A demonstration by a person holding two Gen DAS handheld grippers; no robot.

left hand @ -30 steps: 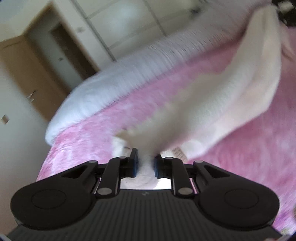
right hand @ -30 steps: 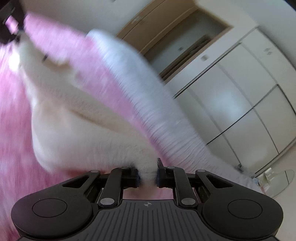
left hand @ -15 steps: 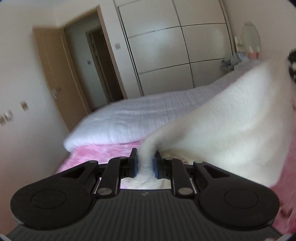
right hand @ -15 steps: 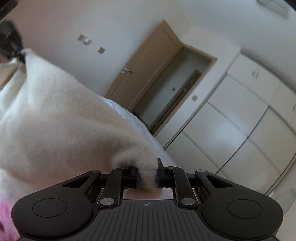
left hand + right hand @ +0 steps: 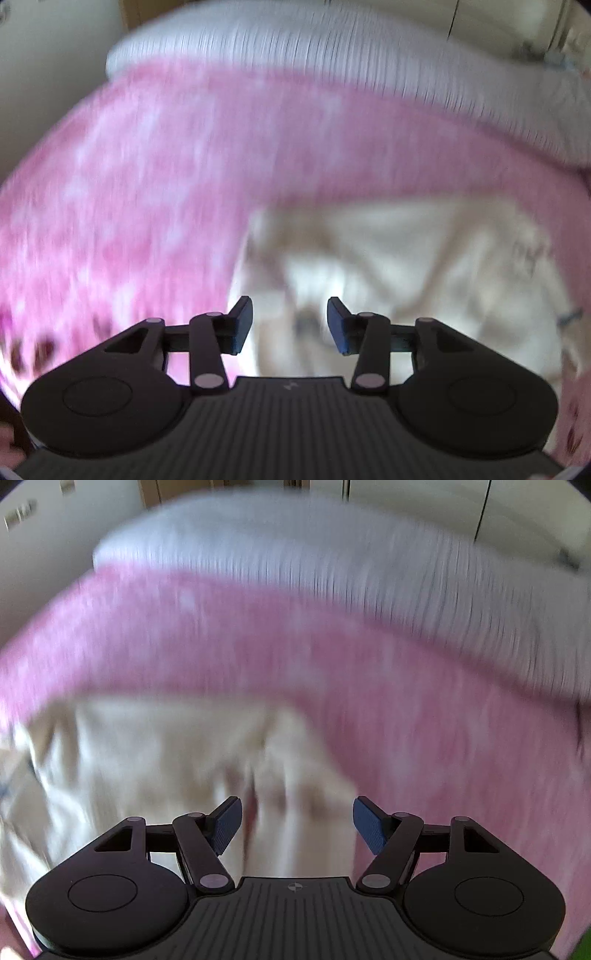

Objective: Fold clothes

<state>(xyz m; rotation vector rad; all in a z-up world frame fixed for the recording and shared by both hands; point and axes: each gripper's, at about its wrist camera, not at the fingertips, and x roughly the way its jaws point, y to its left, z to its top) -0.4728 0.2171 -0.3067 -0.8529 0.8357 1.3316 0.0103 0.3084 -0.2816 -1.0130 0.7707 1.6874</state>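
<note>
One cream garment (image 5: 406, 266) — blurred, seemingly lying crosswise on pink blanket (image 5: 147, 177).

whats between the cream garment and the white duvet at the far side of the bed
A band of pink blanket separates the cream garment from the white duvet; both wrist views show it.

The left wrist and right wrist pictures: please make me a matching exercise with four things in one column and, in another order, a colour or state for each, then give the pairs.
Things:
1. blanket
2. garment
3. quilt
4. right gripper

Colour or state:
A. cream, lying crumpled on the bed
B. jaws apart and opening, pressing on nothing
C. pink
D. pale grey-white, ribbed, at the far side of the bed

Pairs: 1-C, 2-A, 3-D, 4-B
</note>
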